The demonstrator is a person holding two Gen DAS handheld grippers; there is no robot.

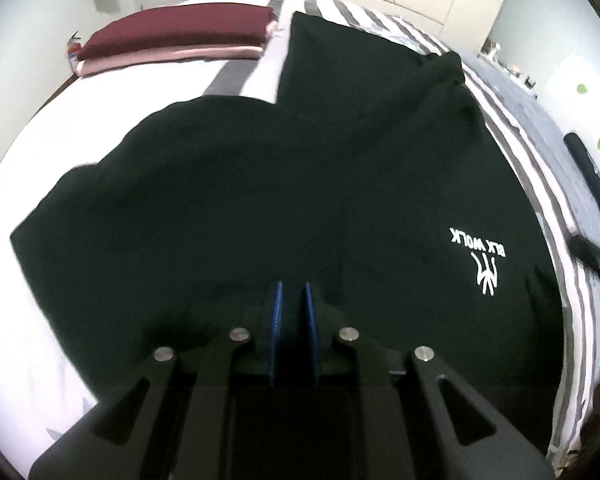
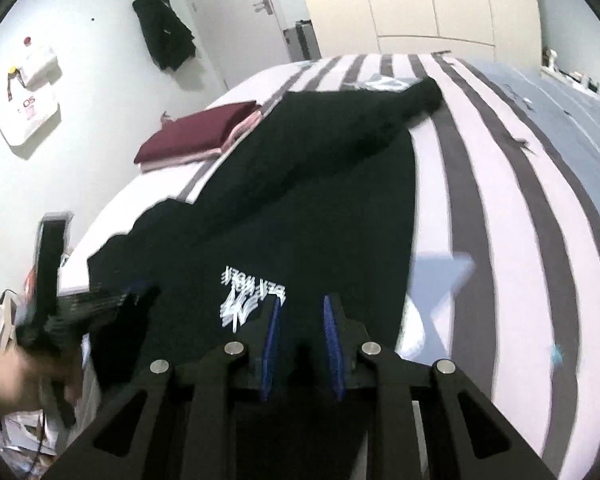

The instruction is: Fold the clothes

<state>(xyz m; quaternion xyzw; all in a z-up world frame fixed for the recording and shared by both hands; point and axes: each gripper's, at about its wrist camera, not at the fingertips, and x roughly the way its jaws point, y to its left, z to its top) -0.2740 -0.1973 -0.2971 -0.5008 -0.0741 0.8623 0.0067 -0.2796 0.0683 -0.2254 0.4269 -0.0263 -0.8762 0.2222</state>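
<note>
A black T-shirt (image 1: 300,168) with a white "BLK WOLK" logo (image 1: 482,258) lies spread on the bed; it also shows in the right wrist view (image 2: 300,208). My left gripper (image 1: 294,292) has its blue pads close together, pinching the shirt's near edge. My right gripper (image 2: 302,308) also grips the near edge, its pads a little apart with black cloth between them. The left gripper (image 2: 136,296) appears blurred at the left in the right wrist view.
A folded maroon and pink stack (image 1: 176,38) sits on the bed's far left. The bed has a striped cover (image 2: 500,200). A dark remote (image 1: 590,180) lies at the right. Cupboards (image 2: 420,0) stand behind, and dark clothes (image 2: 164,28) hang on the wall.
</note>
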